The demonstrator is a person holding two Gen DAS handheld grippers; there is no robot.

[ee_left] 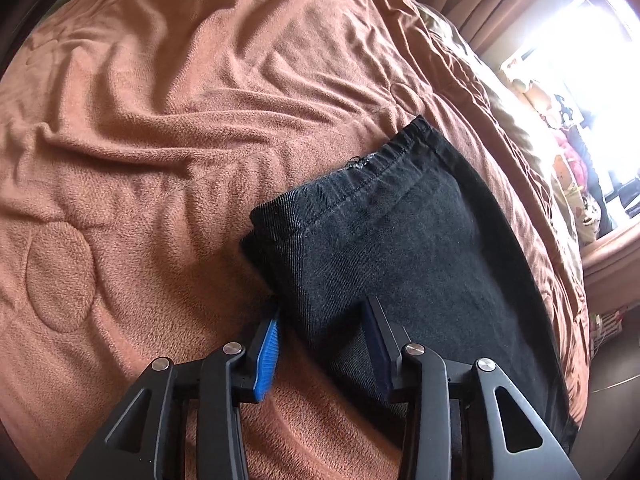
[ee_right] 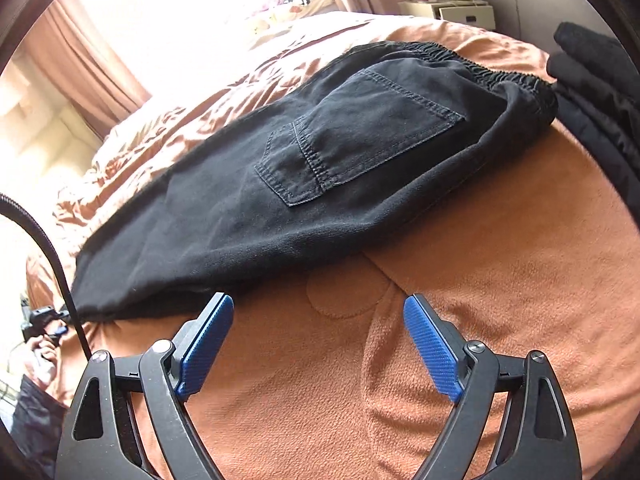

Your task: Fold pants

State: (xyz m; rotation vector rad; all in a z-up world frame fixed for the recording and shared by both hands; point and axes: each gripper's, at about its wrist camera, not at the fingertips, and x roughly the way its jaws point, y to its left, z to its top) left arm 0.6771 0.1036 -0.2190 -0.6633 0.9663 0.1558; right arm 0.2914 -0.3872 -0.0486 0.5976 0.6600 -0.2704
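Your black denim pants (ee_right: 320, 168) lay lengthwise-folded on the orange fleece bed cover (ee_right: 480, 280), hem at twelve o'clock of your left gripper (ee_left: 320, 344), jaws apart astride the cloth, seemingly unclamped. Right gripper (ee_right: 320, 320) gaped empty. Cross-folds remained.

No text, label, brand or number can be read anywhere.

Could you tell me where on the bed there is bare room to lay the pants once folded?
The orange blanket is bare beyond the leg hem in the left wrist view. A second bare patch lies on the near side of the pants, around the right hand-held gripper. It is crowded by the waistband, where dark clothing lies.
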